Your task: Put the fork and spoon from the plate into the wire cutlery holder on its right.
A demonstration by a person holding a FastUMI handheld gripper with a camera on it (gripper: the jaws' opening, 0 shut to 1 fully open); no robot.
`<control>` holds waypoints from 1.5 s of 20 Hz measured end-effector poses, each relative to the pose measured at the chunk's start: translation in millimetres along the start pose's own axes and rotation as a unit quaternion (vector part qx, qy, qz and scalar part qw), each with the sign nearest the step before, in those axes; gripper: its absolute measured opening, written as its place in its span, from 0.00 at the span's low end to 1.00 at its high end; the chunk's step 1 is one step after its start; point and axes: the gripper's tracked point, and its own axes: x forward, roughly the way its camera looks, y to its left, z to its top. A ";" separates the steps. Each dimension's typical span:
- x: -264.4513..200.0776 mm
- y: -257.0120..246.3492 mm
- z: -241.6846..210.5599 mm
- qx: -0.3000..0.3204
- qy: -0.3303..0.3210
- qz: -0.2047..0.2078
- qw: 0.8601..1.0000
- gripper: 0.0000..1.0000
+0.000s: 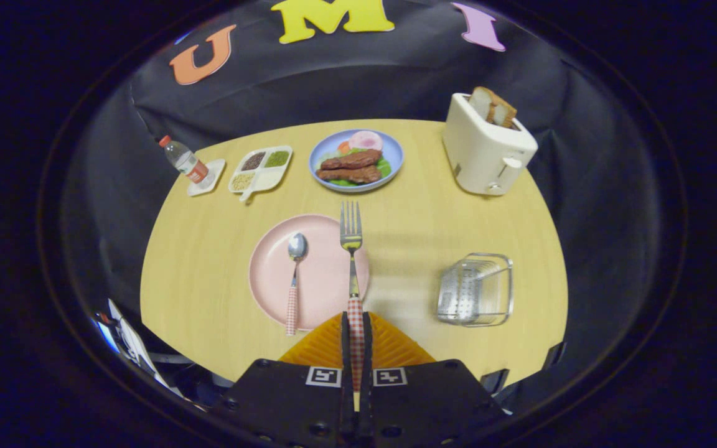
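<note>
Two pieces of cutlery, both steel with red-and-white checked handles. Fork (351, 249) pinched by its handle between the closed jaws of the gripper (356, 326), tines pointing far, shaft lying over the right edge of the pink plate (271, 274); whether lifted off the plate or resting on it cannot be told. Spoon (295, 274) flat on the plate, left of the fork, bowl toward the far side, handle end reaching over the near rim. Plate round, matte, pale pink, shallow.

Wire cutlery holder (475, 289) on the right of the plate, well apart from it: shiny metal, boxy with rounded corners, perforated sheet inside a wire frame.

Bench (209, 249) of light wood grain, smooth, rounded outline. On the far side, a blue plate (396, 155) with strips of brown meat, a pink slice and green leaves. Left of it a white divided tray (259, 177) with grains in its sections, then a small plastic bottle (181, 158) with a red cap on a white square coaster (209, 177). Far right, a glossy cream toaster (483, 149), slices of toast (494, 107) standing out of its slot.
</note>
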 end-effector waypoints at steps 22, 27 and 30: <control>11.9 -120.6 -37.7 0.064 0.276 -0.046 0.958 0.03; 22.6 -114.1 -38.5 0.086 0.312 -0.042 0.945 0.04; 28.5 -115.7 -34.8 0.086 0.317 -0.048 0.943 0.03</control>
